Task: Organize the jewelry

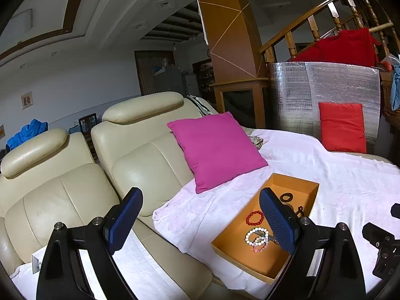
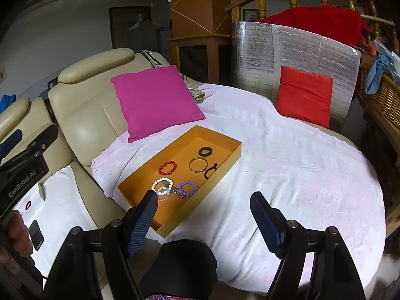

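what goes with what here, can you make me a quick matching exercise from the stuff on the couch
Things:
1. red bracelet
2. purple bracelet
3. pink pillow
4. red pillow

Places:
A. leaning on the silver panel
B. leaning on the cream backrest
C. in the orange box, near its middle
D. in the orange box, toward its near end, beside the white bracelets

Pairs: 1-C, 2-D, 3-B, 4-A

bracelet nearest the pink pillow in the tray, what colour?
Red bracelet, clearest in the right wrist view.
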`<move>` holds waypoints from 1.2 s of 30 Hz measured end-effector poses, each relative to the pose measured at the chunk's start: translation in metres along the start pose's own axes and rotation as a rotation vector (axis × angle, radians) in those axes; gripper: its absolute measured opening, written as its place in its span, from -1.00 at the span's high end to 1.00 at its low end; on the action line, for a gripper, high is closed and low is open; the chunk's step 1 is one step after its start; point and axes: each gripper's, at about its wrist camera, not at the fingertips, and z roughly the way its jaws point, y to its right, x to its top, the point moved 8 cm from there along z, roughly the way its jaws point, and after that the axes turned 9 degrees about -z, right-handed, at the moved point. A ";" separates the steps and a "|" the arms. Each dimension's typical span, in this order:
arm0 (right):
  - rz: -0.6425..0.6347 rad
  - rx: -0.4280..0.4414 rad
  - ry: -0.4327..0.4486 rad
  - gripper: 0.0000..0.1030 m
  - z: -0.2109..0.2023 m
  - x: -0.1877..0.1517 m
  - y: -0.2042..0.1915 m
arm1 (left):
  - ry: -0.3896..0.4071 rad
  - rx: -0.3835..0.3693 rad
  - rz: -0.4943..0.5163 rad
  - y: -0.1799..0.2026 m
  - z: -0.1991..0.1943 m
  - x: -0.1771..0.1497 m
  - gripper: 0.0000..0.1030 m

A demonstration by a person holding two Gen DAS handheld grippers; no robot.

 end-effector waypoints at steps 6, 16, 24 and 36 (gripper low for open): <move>-0.010 -0.002 -0.014 -0.54 0.004 -0.001 -0.005 | -0.012 -0.010 -0.013 -0.004 0.005 -0.005 -0.83; -0.028 -0.014 -0.027 -0.54 0.012 0.003 -0.014 | -0.029 -0.022 -0.040 -0.016 0.017 -0.011 -0.83; -0.031 -0.027 -0.030 -0.54 0.017 0.008 -0.019 | -0.042 -0.024 -0.058 -0.025 0.027 -0.015 -0.83; -0.035 -0.039 -0.046 -0.54 0.026 0.009 -0.019 | -0.054 -0.035 -0.083 -0.034 0.036 -0.021 -0.83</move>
